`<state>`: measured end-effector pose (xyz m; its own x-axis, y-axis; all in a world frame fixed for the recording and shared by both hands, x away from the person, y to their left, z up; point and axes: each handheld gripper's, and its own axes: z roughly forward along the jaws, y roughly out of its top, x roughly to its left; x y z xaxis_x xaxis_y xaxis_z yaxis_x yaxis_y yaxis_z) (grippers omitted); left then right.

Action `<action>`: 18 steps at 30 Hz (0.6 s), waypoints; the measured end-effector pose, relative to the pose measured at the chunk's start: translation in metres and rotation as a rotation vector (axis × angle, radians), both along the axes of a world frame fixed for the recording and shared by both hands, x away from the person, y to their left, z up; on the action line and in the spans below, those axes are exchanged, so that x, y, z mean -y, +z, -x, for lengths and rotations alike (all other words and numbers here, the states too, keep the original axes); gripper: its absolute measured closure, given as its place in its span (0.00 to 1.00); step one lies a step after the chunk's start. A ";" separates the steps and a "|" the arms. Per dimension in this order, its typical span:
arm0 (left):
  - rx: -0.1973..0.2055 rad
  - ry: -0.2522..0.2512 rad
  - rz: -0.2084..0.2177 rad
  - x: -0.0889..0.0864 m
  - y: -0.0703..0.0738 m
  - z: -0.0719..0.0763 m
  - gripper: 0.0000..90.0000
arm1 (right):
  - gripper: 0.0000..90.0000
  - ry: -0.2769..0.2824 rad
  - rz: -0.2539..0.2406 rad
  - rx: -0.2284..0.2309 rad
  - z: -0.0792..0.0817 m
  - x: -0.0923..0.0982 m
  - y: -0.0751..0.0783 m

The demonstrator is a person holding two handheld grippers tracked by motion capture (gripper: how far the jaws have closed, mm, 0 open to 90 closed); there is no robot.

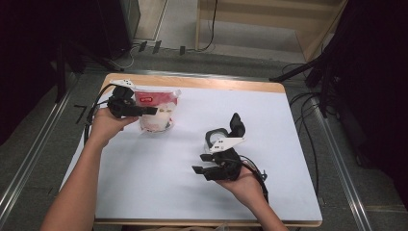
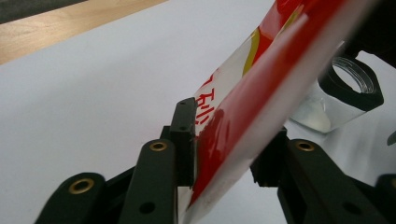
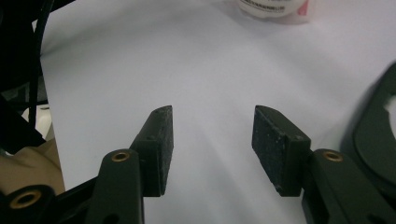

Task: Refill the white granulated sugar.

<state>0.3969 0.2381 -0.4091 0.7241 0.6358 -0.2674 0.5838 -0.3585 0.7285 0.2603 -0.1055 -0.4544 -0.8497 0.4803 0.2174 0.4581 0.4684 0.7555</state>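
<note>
High view: left gripper (image 1: 150, 110) fingers (image 2: 186, 140) pinching red-white pouch (image 1: 156, 111), steadying upright on surface (image 1: 159, 168); right gripper (image 1: 201, 163) fingers (image 3: 161, 144) spread, hovering beside jar (image 1: 216, 137).

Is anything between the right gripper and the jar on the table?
Nothing visible. The right gripper has open, empty jaws, and the jar lies just beyond it on bare white table. The left gripper grips the red-and-white pouch well off to the side.

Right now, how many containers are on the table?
2. A red-and-white bag stands at the table's far left, pinched by the left gripper. A clear jar with a black rim lies near the middle, beyond the right gripper.
</note>
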 end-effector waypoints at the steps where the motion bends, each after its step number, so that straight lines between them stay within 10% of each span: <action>1: -0.007 0.008 -0.005 0.000 0.000 0.001 0.83 | 0.55 0.008 0.007 0.007 -0.003 -0.008 0.001; 10: -0.002 0.047 0.028 0.006 -0.003 0.004 1.00 | 0.55 0.021 0.002 0.004 -0.003 -0.022 -0.004; 18: 0.014 0.068 -0.031 0.017 0.019 0.018 1.00 | 0.56 0.025 0.000 0.022 0.003 -0.028 -0.010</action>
<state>0.3793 0.2214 -0.3902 0.6821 0.6918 -0.2371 0.5978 -0.3408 0.7256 0.2572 -0.0779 -0.4640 -0.8660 0.4590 0.1981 0.4292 0.4795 0.7654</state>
